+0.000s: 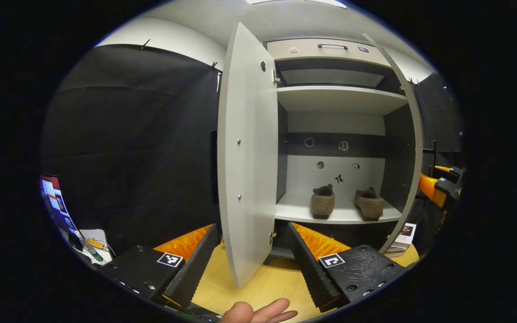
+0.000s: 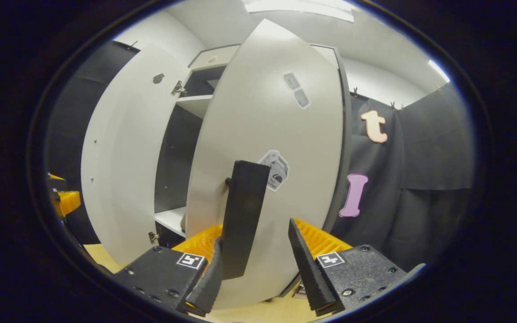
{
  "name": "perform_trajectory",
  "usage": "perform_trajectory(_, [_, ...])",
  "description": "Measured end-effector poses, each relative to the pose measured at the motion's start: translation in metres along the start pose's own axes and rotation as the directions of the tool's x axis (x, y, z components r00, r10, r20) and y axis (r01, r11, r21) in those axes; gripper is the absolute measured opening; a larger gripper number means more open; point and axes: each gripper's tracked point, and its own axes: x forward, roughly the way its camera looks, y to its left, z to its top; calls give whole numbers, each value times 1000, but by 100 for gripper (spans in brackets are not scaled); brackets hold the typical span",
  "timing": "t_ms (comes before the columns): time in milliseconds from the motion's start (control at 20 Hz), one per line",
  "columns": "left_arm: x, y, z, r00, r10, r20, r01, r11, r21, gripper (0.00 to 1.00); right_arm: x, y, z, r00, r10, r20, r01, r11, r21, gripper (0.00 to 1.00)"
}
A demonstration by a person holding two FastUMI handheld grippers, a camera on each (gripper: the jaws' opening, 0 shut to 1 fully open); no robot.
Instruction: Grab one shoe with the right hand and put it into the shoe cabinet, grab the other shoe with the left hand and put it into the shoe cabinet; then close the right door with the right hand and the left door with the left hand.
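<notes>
— Where do the shoes sit against the left claw (image 1: 249,264)?
— Ahead of it and higher, well apart: the left shoe (image 1: 322,201) and right shoe (image 1: 369,203) stand side by side on the lower shelf (image 1: 343,216) of the shoe cabinet (image 1: 330,47). The claw hangs released, grasping nothing, over the wooden tabletop (image 1: 281,278), with the edge of the open left door (image 1: 247,148) standing between its fingers farther off.

— And the right claw (image 2: 258,264)?
— Also spread, grasping nothing. It faces the outer side of the right door (image 2: 272,148), which is swung partway across the opening; its dark handle (image 2: 243,215) rises just by the left finger.

— How do the shoes look?
— Brown, fuzzy, low slip-ons, heels toward the camera.

— Anything unclear?
— Whether that finger touches the handle cannot be told. The half-closed door hides the shoes in the right gripper view. A person's fingertips (image 1: 263,312) are cut off at the left gripper view's bottom edge.
</notes>
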Motion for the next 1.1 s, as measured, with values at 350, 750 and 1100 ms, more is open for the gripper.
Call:
perform_trajectory(350, [10,29,7,999,26,24,-26,1000,15,94,-1,49,10,996,92,12,-90,989,-115,80])
perform_trajectory(750, [46,30,11,997,-68,33,68,998,15,94,1,53,-3,997,56,-51,-64,985,-163,80])
perform_trajectory(1100, [64,3,9,981,-194,26,194,981,-6,94,-12,58,-20,994,45,-104,-63,982,-180,81])
